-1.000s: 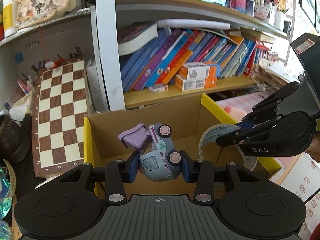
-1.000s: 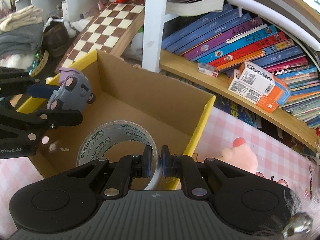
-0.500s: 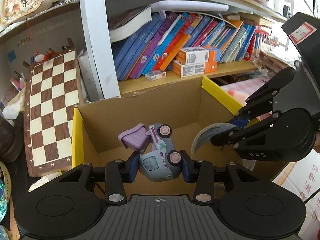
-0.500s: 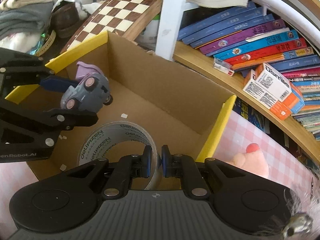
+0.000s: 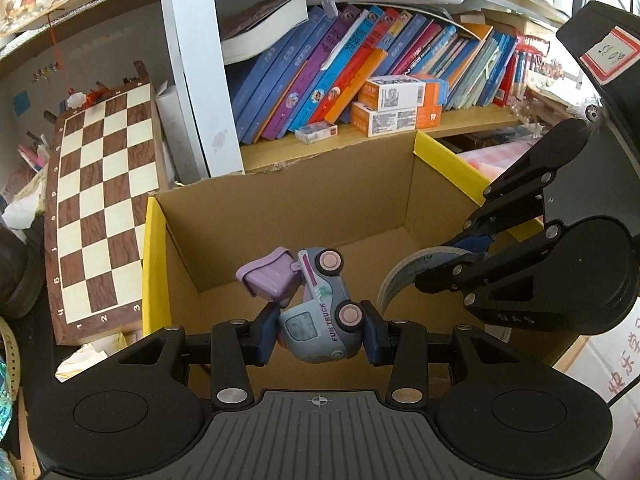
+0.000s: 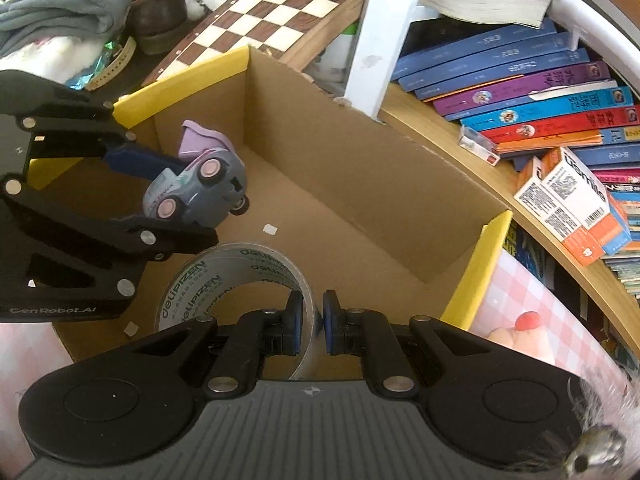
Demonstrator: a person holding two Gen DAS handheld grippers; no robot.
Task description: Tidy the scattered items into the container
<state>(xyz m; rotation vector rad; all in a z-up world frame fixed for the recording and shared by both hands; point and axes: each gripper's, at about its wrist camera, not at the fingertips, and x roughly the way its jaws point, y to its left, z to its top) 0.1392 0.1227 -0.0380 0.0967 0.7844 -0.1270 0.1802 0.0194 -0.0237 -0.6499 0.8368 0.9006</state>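
Note:
An open cardboard box with yellow flaps stands in front of me. My left gripper is shut on a grey-blue toy truck with a purple tipper and holds it over the box's left part; the truck also shows in the right wrist view. My right gripper is shut on the wall of a clear tape roll and holds it over the box's near side. The roll's edge and the right gripper show at the right of the left wrist view.
A chessboard leans left of the box. A shelf with books and orange cartons runs behind it. A pink checked cloth with a plush toy lies right of the box. Clothes and a shoe lie at far left.
Both grippers have moved forward and down over the box, each still holding its item. The truck and the tape roll now sit lower, inside the box opening.

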